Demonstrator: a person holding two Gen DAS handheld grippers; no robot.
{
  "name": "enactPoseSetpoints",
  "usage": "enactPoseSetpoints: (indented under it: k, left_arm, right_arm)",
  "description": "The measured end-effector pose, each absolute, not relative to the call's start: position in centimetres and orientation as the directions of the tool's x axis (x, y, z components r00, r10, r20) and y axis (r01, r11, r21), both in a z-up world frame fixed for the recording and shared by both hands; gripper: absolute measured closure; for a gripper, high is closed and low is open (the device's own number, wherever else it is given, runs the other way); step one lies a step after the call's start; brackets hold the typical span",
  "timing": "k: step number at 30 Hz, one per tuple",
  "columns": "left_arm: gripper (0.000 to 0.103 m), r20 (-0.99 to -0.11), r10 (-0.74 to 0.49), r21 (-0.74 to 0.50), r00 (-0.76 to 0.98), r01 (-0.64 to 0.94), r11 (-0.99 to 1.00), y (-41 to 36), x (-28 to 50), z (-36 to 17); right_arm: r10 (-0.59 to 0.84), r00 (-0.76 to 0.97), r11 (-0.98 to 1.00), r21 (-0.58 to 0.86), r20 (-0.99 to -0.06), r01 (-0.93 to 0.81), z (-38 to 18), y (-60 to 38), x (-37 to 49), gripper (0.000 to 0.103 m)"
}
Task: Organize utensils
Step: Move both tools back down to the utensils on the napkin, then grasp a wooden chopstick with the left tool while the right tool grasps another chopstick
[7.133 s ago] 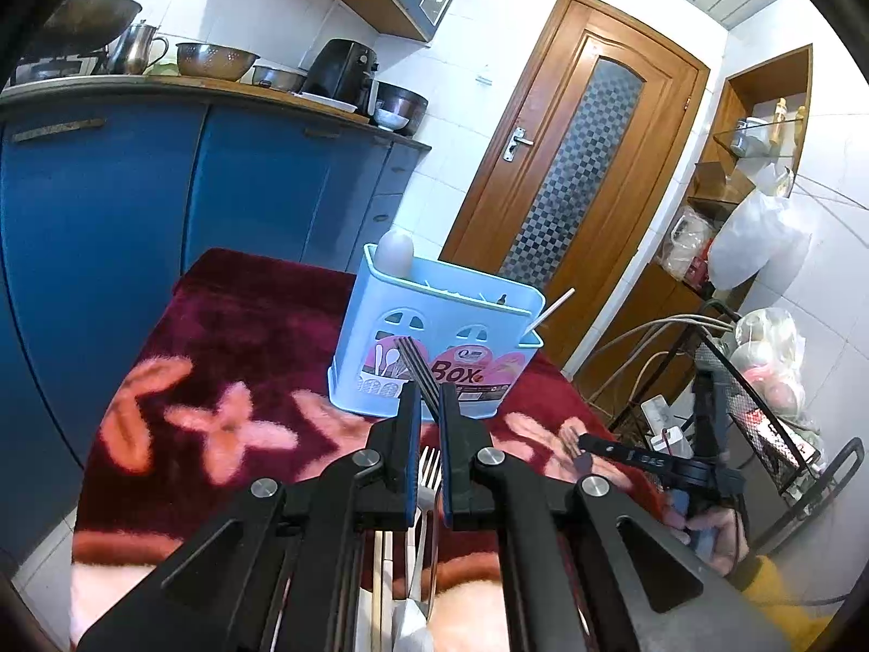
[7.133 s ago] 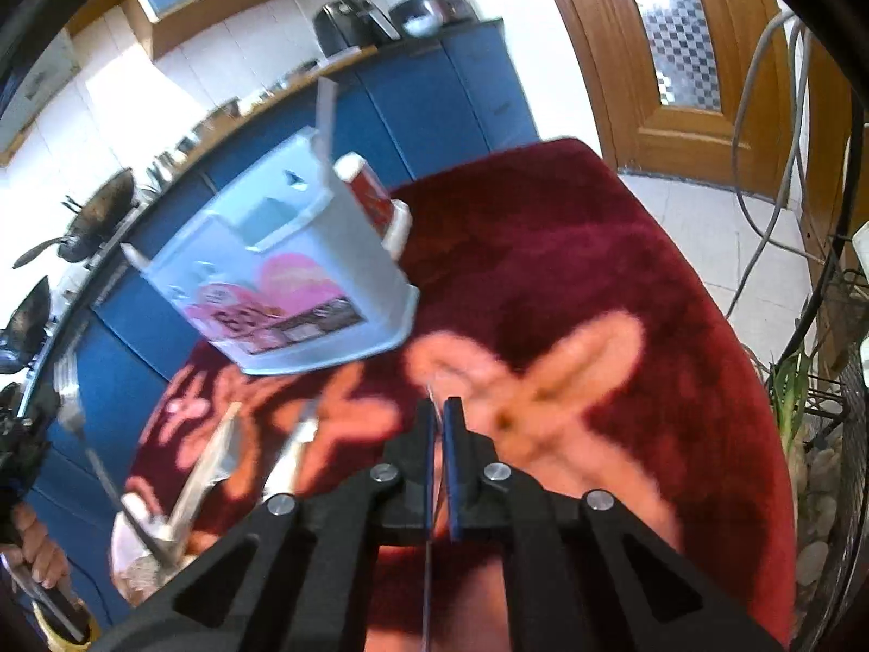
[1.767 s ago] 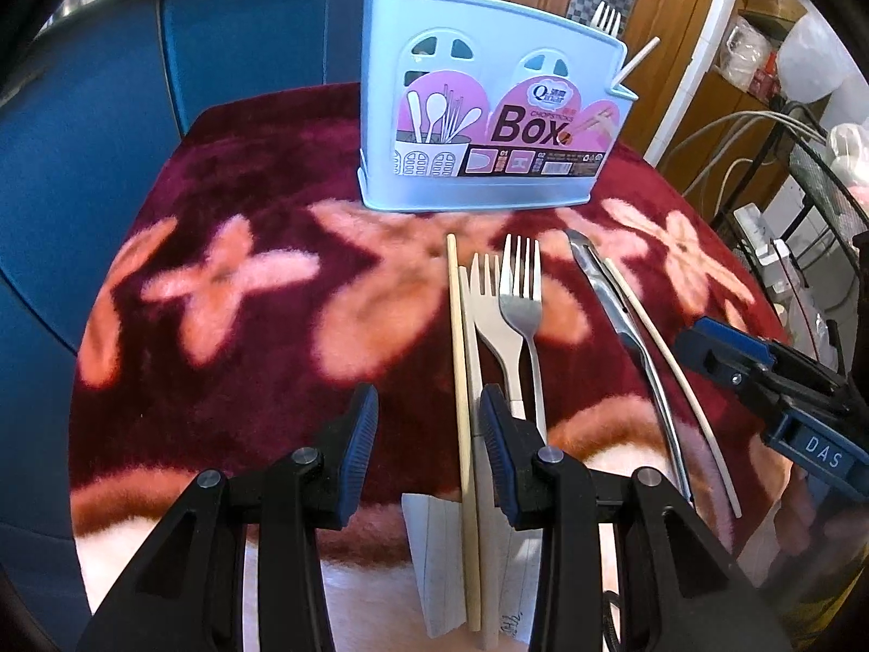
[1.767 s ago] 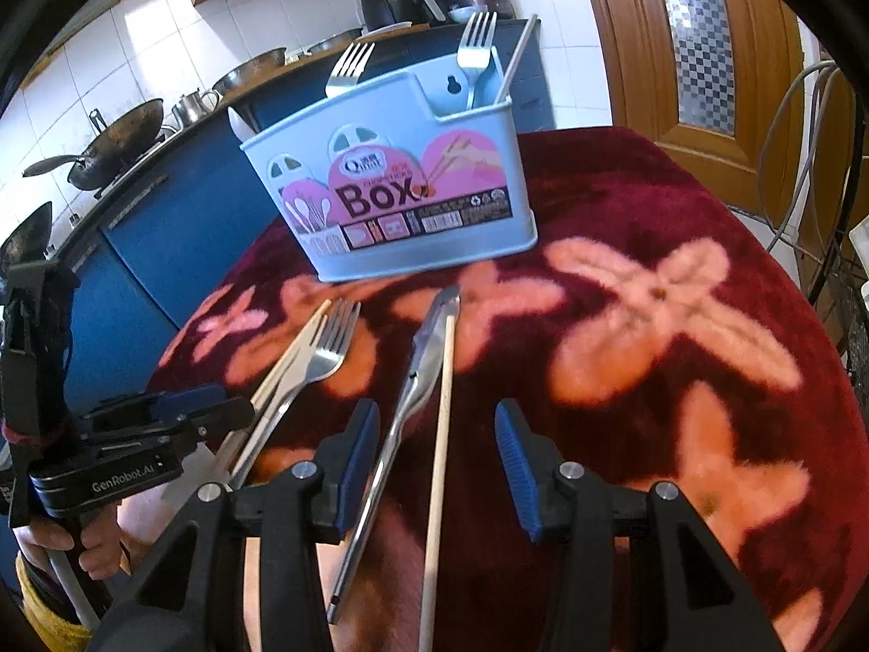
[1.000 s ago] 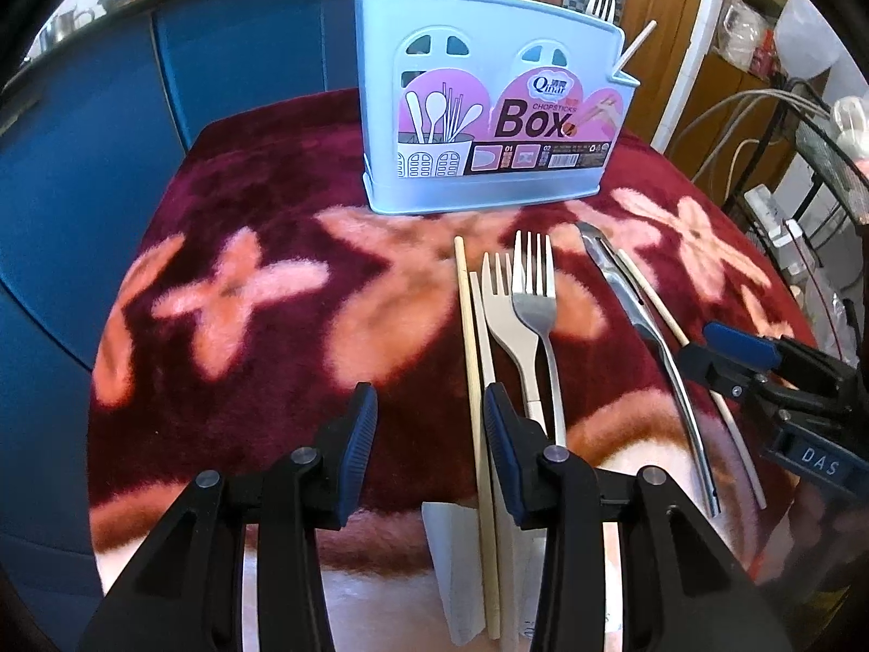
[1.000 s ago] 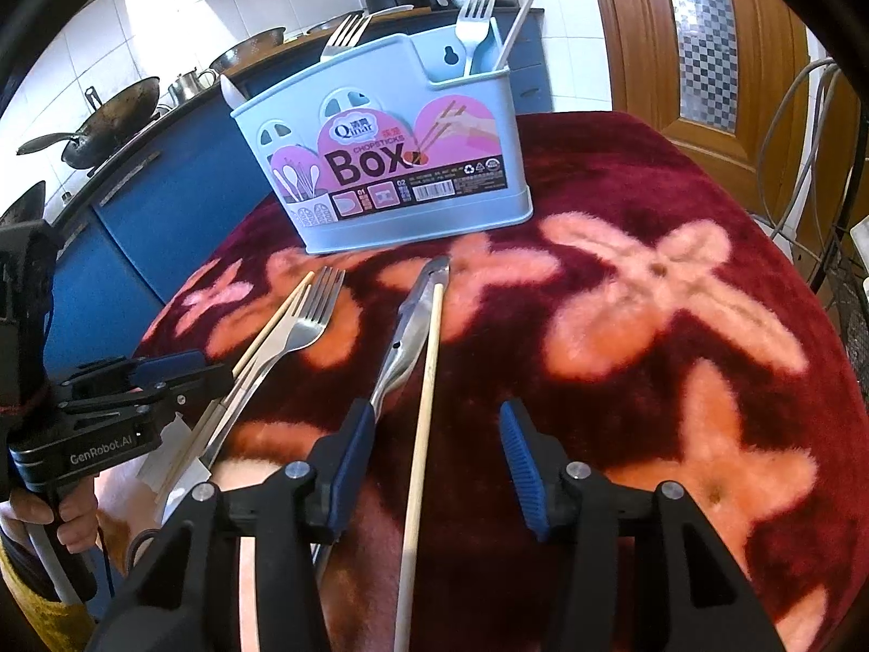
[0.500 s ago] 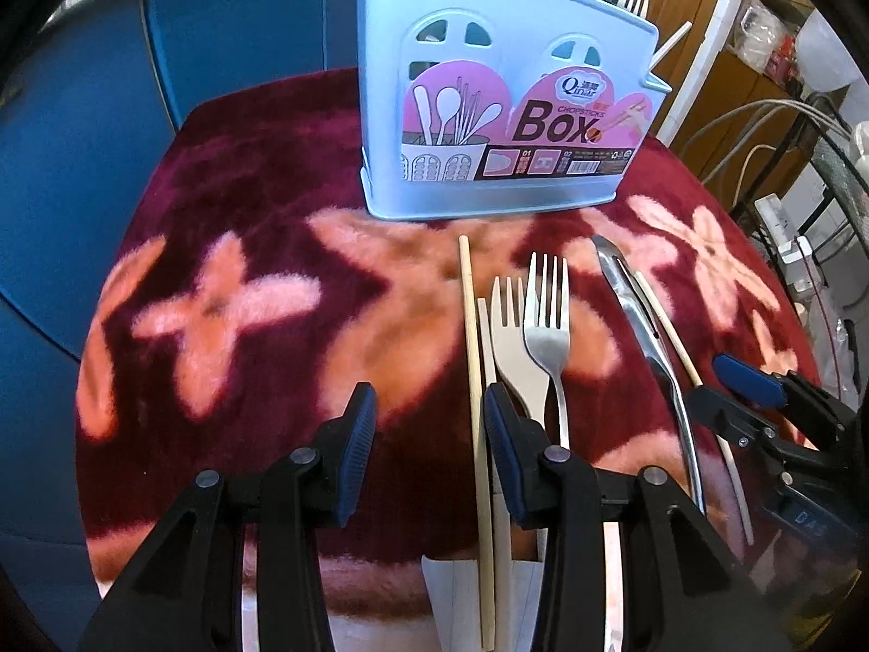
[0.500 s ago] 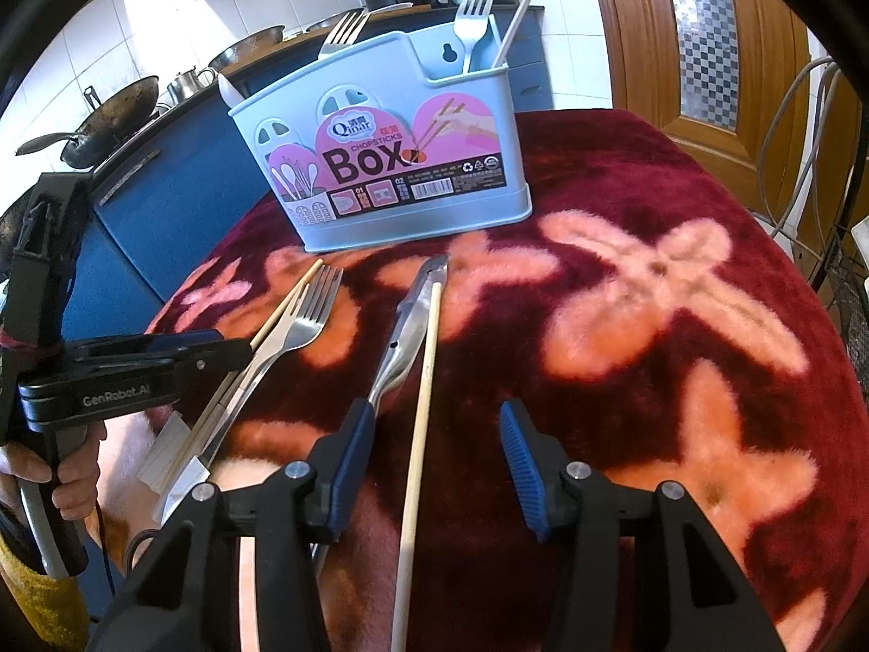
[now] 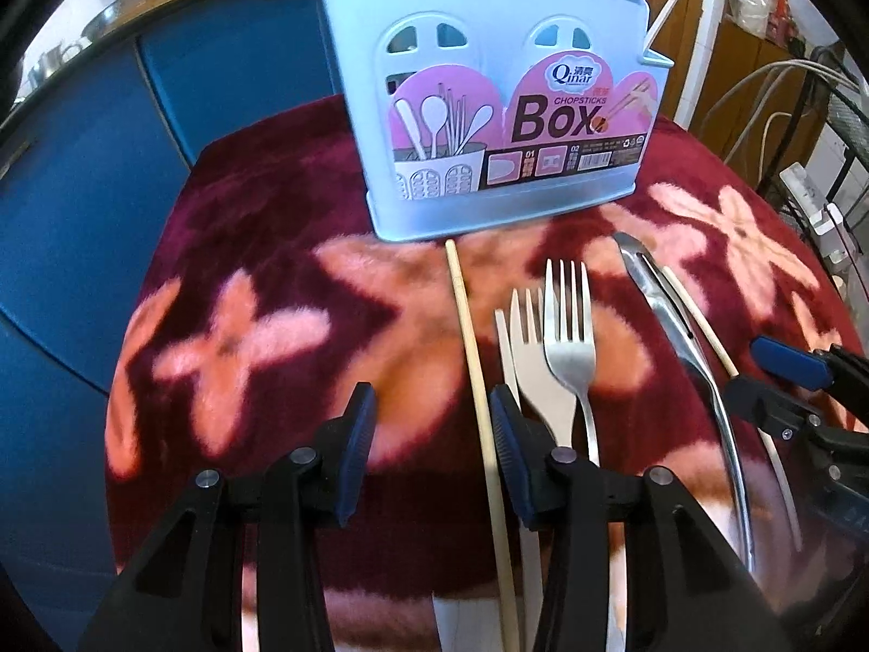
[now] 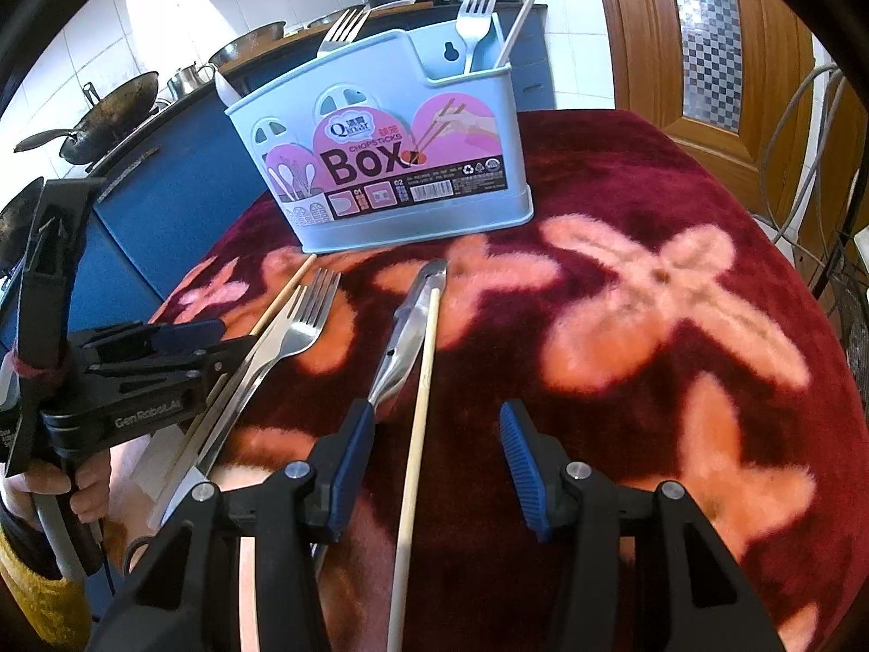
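Since a second ago my left gripper (image 9: 429,451) has slid forward toward the blue utensil box (image 9: 499,108), and the utensils on the red flowered cloth (image 9: 244,250) now sit closer under my fingers; my right gripper (image 10: 437,467) has not shifted.

Ahead of both grippers the box stands upright, forks and a stick already poking from its right end. Between it and me the loose pieces lie in a row, all with their long axes running from me toward the box.

Left jaws stand half apart and are opening, nothing pressed between them. One wooden chopstick (image 9: 478,380) runs lengthwise through the gap, close against the inner face of the right-hand finger. Just right of that finger lie a pale fork (image 9: 529,348) and a steel fork (image 9: 567,337), tines toward the box.

Right jaws stand half apart, empty, and straddle the second chopstick (image 10: 418,413); the metal tongs (image 10: 407,337) lie just beside it, at the left-hand finger.

I judge each hand nearest its own chopstick, so closing across the stick suits both.
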State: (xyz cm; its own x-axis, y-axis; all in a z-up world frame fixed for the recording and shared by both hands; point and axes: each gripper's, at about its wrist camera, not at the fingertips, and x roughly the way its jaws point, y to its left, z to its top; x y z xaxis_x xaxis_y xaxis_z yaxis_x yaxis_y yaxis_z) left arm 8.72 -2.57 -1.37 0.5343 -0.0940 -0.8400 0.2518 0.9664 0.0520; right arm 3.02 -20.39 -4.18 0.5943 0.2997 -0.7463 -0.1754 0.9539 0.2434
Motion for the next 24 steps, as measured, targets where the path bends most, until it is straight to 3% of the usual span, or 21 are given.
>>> enactPoseSetpoints:
  k: [4,6,12,14,16,24]
  left_arm:
    - [0.056,-0.852,-0.125,0.004,0.508,0.245,0.970,-2.2,10.3,-1.5]
    - [0.058,-0.855,-0.142,-0.022,0.499,0.237,0.971,-1.9,10.9,-1.6]
    - [0.086,-0.848,-0.194,-0.083,0.493,0.238,0.968,-1.7,12.0,-1.8]
    - [0.097,-0.846,-0.224,-0.123,0.484,0.231,0.965,-1.6,12.3,-1.8]
    - [0.101,-0.839,-0.266,-0.175,0.476,0.226,0.958,-1.6,12.2,-1.6]
    - [0.101,-0.751,-0.386,-0.310,0.535,0.230,0.922,0.1,10.5,0.3]
  right_arm:
    - [0.273,0.575,0.962,0.212,-0.771,-0.172,-4.3,-20.2,4.4,0.057]
    - [0.241,0.579,0.970,0.173,-0.779,-0.171,-4.4,-19.9,4.7,0.069]
    - [0.231,0.583,0.973,0.178,-0.779,-0.148,-4.5,-20.6,5.7,0.093]
    - [0.248,0.577,0.969,0.203,-0.778,-0.143,-4.5,-20.9,6.0,0.094]
    - [0.273,0.581,0.962,0.236,-0.767,-0.140,-4.3,-21.3,6.0,0.097]
    - [0.362,0.641,0.925,0.344,-0.677,-0.159,-2.5,-22.2,4.8,0.097]
